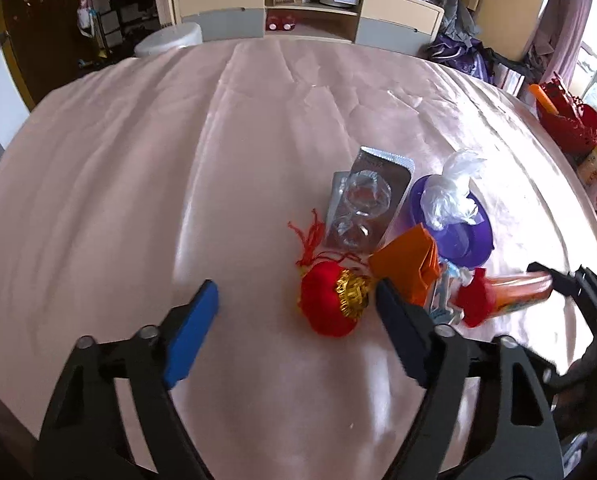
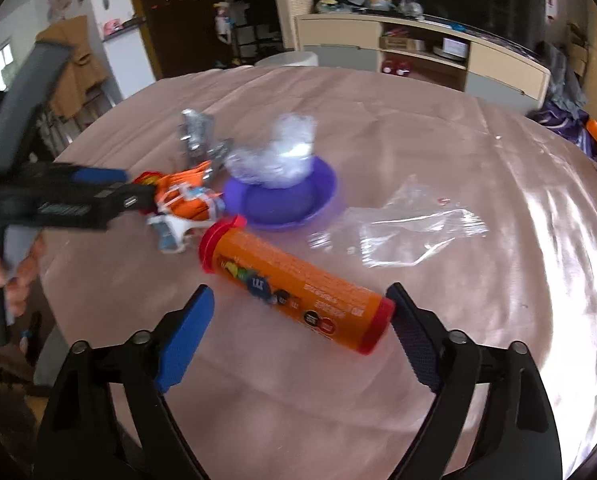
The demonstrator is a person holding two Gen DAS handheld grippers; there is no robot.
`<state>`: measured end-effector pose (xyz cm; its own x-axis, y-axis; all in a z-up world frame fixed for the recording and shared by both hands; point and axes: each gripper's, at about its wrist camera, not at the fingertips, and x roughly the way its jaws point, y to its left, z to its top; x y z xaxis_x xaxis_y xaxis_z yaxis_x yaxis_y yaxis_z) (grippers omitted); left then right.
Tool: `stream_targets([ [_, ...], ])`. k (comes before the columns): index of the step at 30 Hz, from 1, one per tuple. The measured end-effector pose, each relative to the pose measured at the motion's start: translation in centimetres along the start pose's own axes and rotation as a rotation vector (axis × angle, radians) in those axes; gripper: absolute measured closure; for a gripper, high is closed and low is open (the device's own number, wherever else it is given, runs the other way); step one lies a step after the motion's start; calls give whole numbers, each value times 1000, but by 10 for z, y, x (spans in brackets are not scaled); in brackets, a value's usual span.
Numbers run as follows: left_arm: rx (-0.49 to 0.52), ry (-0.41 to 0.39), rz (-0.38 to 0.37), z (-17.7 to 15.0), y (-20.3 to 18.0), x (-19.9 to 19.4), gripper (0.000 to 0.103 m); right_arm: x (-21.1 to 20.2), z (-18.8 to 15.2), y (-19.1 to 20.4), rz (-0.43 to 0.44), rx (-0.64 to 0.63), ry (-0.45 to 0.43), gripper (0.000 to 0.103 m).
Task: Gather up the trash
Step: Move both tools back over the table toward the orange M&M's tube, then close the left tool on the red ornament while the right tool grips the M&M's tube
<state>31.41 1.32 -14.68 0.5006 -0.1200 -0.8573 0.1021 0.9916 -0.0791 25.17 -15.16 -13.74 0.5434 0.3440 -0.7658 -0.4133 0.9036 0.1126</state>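
A purple bowl (image 1: 460,236) holds crumpled clear plastic (image 1: 452,190); the bowl shows in the right wrist view too (image 2: 282,204). Beside it lie an empty blister pack (image 1: 364,200), an orange folded paper (image 1: 408,260) and a red lantern ornament (image 1: 332,300). My left gripper (image 1: 298,300) is open with the ornament between its fingers near the right one. An orange candy tube (image 2: 294,288) with red caps lies on its side. My right gripper (image 2: 300,304) is open just short of the tube. A flat clear plastic bag (image 2: 410,228) lies to the right of the bowl.
All this is on a round table with a pink cloth (image 1: 138,160). A red basket (image 1: 570,120) and boxes stand at its right edge. A low cabinet (image 1: 306,8) stands behind the table. The left gripper also shows in the right wrist view (image 2: 110,196).
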Motion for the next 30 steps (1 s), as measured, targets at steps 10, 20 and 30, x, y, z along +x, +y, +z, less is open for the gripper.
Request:
stream_targets([
  [10, 5, -12, -35, 7, -3, 7, 57, 0, -1, 18, 73, -8, 29, 33],
  [20, 33, -28, -32, 12, -6, 9, 69, 5, -3, 25, 33, 9, -21, 45],
  [30, -11, -24, -62, 11, 9, 7, 60, 5, -4, 33, -75, -8, -16, 59],
])
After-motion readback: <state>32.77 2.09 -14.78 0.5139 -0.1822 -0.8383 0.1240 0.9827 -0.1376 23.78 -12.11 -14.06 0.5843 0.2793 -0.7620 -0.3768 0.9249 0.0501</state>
